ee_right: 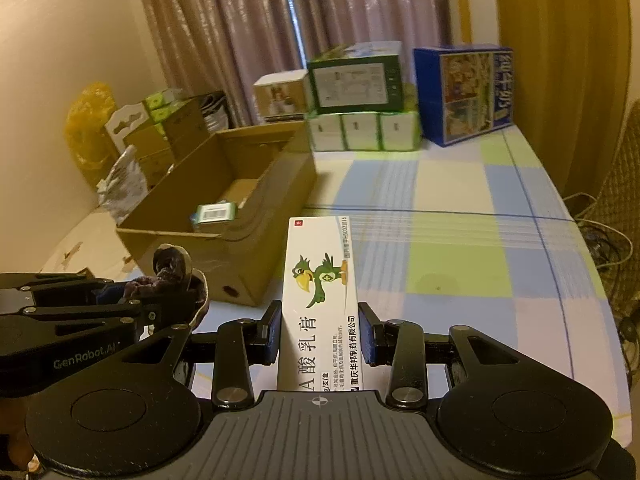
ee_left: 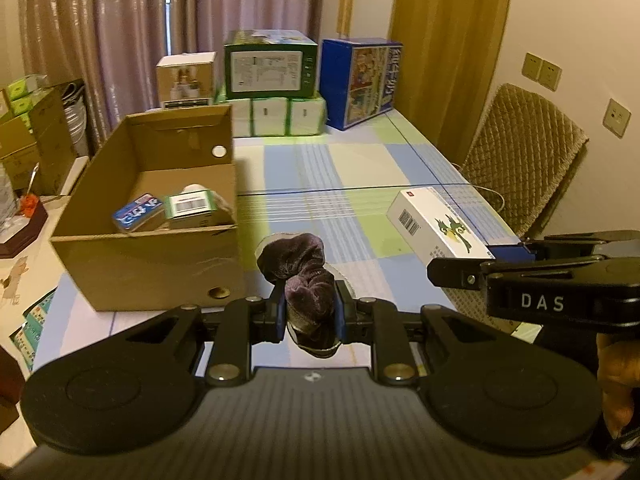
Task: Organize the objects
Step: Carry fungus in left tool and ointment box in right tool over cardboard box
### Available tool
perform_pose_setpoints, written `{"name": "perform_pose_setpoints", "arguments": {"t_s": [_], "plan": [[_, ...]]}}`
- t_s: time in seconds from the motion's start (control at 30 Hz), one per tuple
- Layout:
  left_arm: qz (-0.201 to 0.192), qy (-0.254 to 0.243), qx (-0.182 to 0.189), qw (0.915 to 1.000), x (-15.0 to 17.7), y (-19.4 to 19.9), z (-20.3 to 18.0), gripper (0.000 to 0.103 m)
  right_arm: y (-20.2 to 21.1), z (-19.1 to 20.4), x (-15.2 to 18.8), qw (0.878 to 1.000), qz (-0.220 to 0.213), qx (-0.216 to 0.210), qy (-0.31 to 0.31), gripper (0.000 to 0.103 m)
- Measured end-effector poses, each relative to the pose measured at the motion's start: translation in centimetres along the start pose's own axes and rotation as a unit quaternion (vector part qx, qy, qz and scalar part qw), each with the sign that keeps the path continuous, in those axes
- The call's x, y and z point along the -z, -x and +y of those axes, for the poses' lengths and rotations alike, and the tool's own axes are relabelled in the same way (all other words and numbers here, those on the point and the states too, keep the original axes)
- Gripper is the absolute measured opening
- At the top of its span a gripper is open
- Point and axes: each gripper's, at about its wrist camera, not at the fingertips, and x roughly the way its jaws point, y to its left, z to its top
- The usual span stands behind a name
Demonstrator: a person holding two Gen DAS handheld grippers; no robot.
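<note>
Left wrist view: the left gripper (ee_left: 310,314) pinches a soft purple velvet scrunchie (ee_left: 302,276), light and squashy, beside the open cardboard box (ee_left: 148,264). The right gripper (ee_right: 320,334) straddles a stiff, light ointment carton (ee_right: 320,300) on the table (ee_right: 460,240), apparently not yet clamped; best taken across its narrow sides.

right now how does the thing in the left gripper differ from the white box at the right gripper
The purple velvet slipper is soft, dark and crumpled; the white parrot box is rigid, pale and printed with text. The left gripper is shut on the slipper, while the right gripper sits open around the box, its pads not clearly touching. The box lies flat on the checked tablecloth. Both are outside the cardboard box.
</note>
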Motion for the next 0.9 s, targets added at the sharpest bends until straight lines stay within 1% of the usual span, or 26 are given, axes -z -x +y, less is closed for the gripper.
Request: {"name": "perform_pose_setpoints", "arguments": {"t_s": [0.57, 0.9], "plan": [[-0.003, 0.014, -0.023, 0.9996, 0.3, 2.1, 3.7, 0.019, -1.9, 3.9, -0.8, 0.999, 0.009, -0.029, 0.04, 0.035], [-0.008, 0.024, -0.051, 0.9984, -1.2, 2.4, 7.7, 0.019, -4.2, 6.7, -2.5, 0.997, 0.012, -0.054, 0.06, 0.035]]}}
